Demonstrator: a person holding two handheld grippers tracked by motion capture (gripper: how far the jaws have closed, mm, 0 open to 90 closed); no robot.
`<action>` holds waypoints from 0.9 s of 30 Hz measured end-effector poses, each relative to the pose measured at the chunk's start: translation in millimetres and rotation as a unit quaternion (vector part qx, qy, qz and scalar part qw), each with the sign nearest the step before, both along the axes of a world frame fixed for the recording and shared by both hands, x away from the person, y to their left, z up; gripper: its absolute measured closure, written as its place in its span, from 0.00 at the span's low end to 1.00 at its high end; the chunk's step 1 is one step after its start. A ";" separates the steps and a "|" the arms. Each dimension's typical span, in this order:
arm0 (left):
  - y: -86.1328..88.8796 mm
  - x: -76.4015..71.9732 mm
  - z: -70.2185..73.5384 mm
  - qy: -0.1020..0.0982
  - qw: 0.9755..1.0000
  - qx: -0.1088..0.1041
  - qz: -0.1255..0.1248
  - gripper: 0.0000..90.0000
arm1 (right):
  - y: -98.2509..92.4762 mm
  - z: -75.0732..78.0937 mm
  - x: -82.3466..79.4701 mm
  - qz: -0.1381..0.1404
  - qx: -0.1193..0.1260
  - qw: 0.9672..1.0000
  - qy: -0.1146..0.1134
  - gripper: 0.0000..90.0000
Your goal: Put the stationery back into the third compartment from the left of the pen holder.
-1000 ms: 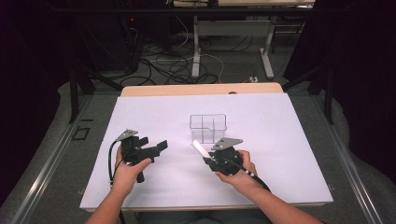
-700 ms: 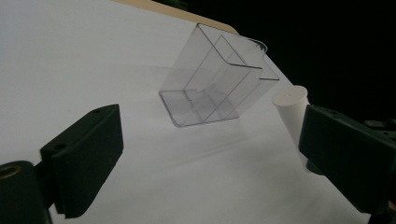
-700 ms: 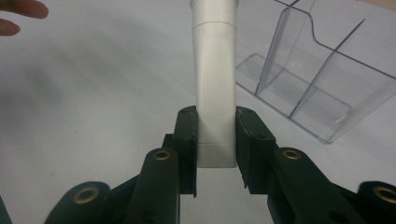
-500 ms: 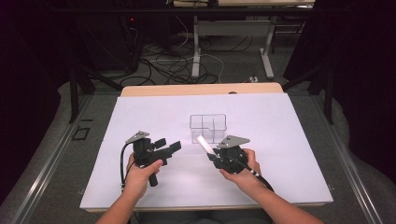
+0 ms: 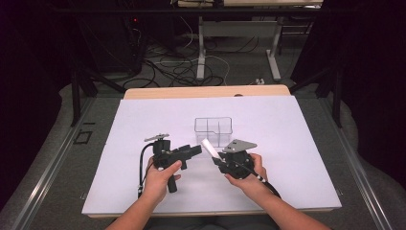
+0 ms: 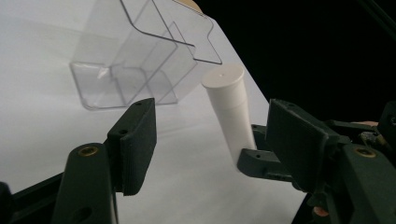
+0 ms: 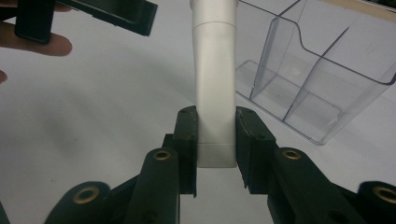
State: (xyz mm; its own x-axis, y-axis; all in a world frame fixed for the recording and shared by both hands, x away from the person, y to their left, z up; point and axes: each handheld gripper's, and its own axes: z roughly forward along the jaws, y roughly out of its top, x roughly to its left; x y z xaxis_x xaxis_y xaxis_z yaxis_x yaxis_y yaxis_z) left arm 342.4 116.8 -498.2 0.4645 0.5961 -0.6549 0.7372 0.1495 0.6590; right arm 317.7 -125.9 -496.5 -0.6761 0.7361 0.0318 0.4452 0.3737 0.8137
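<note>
Right gripper view: right tongs (image 7: 215, 135) clamped on white plastic tube (image 7: 215, 88); left tongs (image 6: 215, 140) apart, just been closing, tube between them untouched.

White capped tube (image 5: 208, 146): plain cylinder, tilted, lower end clamped between right gripper (image 5: 216, 158) pads, raised off table, near clear divided box (image 5: 213, 131).

A white-covered table (image 5: 143, 120) carries a clear plastic divided container (image 5: 213, 131), standing near its middle.
</note>
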 end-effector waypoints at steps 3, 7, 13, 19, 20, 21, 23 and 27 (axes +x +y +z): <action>-9.4 2.8 -0.8 0.014 1.000 -0.007 -0.012 0.41 | 0.2 -0.1 0.0 -0.001 0.003 1.000 0.000 0.80; -19.3 6.2 -2.5 0.029 0.999 -0.013 -0.025 0.45 | -0.1 0.7 -0.5 0.002 0.004 1.000 0.002 0.80; -31.1 9.8 -4.7 0.039 0.998 -0.029 -0.026 0.49 | 0.3 2.6 -3.1 0.006 0.007 1.000 0.004 0.80; -39.1 10.6 -5.0 0.045 0.998 -0.035 -0.026 0.51 | 1.2 3.0 -4.8 0.008 0.014 1.000 0.001 0.80; -38.7 11.8 -5.5 0.039 0.998 -0.030 -0.028 0.53 | 1.7 3.1 -5.3 0.009 0.015 1.000 0.001 0.80; -39.5 12.4 -5.5 0.041 0.998 -0.030 -0.028 0.53 | 2.0 3.1 -5.5 0.010 0.016 1.000 0.001 0.80; -42.2 11.4 -4.5 0.053 0.998 -0.039 -0.017 0.55 | 2.2 3.0 -5.4 0.011 0.015 1.000 -0.001 0.80; -40.8 13.5 -5.6 0.050 0.998 -0.035 -0.016 0.60 | 1.6 3.2 -5.1 0.011 0.016 1.000 -0.001 0.80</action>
State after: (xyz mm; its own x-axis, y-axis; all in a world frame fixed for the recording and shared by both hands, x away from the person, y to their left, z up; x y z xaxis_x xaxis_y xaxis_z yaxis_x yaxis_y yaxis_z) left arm 355.9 76.1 -503.8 0.4123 0.5327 -0.7391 0.8041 0.1686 0.5701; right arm 312.6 -124.2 -493.3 -0.6925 0.7194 0.0536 0.4357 0.3579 0.8259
